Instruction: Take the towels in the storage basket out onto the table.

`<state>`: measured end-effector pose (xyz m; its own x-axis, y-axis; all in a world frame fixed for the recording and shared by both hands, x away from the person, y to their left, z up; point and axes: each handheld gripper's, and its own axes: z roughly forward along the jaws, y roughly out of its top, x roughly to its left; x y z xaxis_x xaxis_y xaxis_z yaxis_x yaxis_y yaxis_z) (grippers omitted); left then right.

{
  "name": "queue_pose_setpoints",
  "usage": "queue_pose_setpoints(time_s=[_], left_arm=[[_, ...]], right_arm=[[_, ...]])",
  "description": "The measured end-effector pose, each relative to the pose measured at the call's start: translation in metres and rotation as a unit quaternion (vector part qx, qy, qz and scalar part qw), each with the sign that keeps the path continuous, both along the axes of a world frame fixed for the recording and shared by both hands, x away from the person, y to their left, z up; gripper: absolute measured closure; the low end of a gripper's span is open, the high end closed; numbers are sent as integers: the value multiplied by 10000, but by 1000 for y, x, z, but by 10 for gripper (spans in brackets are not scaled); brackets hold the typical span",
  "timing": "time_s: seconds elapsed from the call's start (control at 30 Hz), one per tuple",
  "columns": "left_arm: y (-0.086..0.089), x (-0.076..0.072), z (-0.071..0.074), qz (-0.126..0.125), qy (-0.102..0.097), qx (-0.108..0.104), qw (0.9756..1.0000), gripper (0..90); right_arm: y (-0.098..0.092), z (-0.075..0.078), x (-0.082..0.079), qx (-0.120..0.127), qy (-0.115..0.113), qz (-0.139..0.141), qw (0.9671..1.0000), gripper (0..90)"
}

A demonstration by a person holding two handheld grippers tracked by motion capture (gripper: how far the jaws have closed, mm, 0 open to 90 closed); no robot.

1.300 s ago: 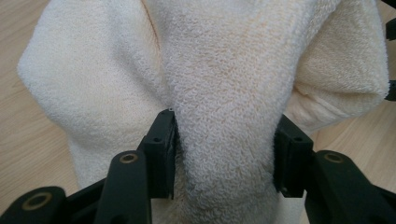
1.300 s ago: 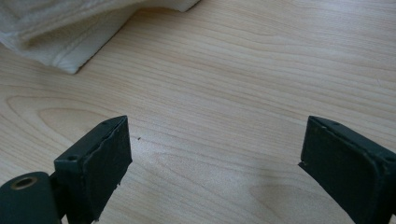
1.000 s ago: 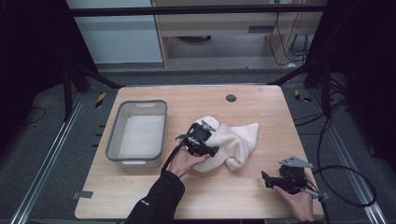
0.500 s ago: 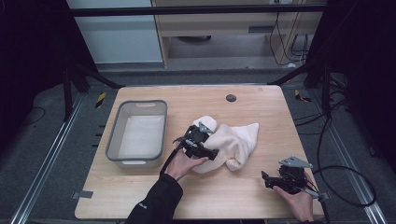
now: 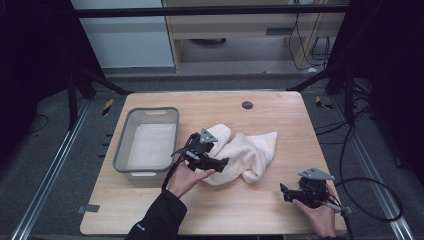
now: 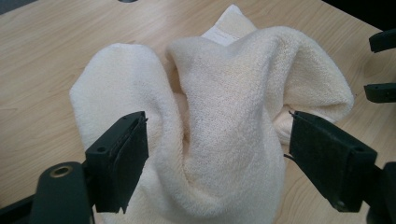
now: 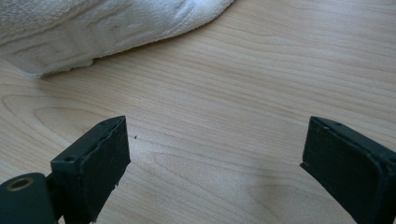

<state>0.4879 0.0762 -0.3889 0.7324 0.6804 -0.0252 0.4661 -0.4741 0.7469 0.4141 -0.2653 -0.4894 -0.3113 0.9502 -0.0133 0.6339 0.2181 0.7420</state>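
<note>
A cream towel [image 5: 247,150] lies bunched in the middle of the wooden table [image 5: 240,210]. My left gripper [image 5: 220,162] hovers at the towel's near left side. In the left gripper view a raised fold of the towel [image 6: 219,93] stands between the jaws of the left gripper [image 6: 217,135], which have just been opening; the pads do not squeeze it. My right gripper [image 5: 285,192] rests near the front right corner, open over bare wood. The right gripper view has that gripper [image 7: 215,140] with nothing between its jaws and the towel's edge [image 7: 93,28] beyond them.
A grey rectangular bin [image 5: 125,150] stands left of the towel, lined with something white. A small dark round disc [image 5: 247,105] sits near the table's far edge. Cables trail off the right side. Dark floor and rails surround the table.
The left gripper's jaws have opened and let go of the towel fold, and the gripper has drawn back a little and risen. The right gripper has stayed put.
</note>
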Motion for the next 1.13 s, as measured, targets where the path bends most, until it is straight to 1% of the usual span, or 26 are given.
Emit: queue_pose_setpoints(time_s=[0.2, 0.4, 0.53, 0.67, 0.8, 0.9, 1.03, 1.13], left_arm=[[17, -10, 4, 55, -151, -114, 9998, 177], [44, -22, 2, 226, -288, -244, 9990, 175], [61, -30, -3, 326, -373, -393, 9980, 175], [73, -37, -10, 404, -390, -376, 9977, 176], [84, -45, -16, 453, -396, -433, 9973, 175], [92, -51, -19, 432, -459, -448, 9970, 174], [102, -59, -23, 472, -465, -529, 9964, 174], [110, -64, -27, 528, -475, -514, 9961, 174]], right_arm=[[0, 0, 0, 3, -10, -1, 10000, 74], [-1, 0, -1, -10, -30, 3, 10000, 75], [-1, 0, 0, -12, -29, -9, 10000, 73], [-1, 0, -1, -4, -26, -3, 10000, 73], [0, 0, -1, -4, -27, -4, 10000, 73], [-1, 0, -1, -8, -27, -5, 10000, 71], [-1, 0, -1, -13, -26, -5, 10000, 71], [0, 0, -1, -14, -25, -12, 10000, 70]])
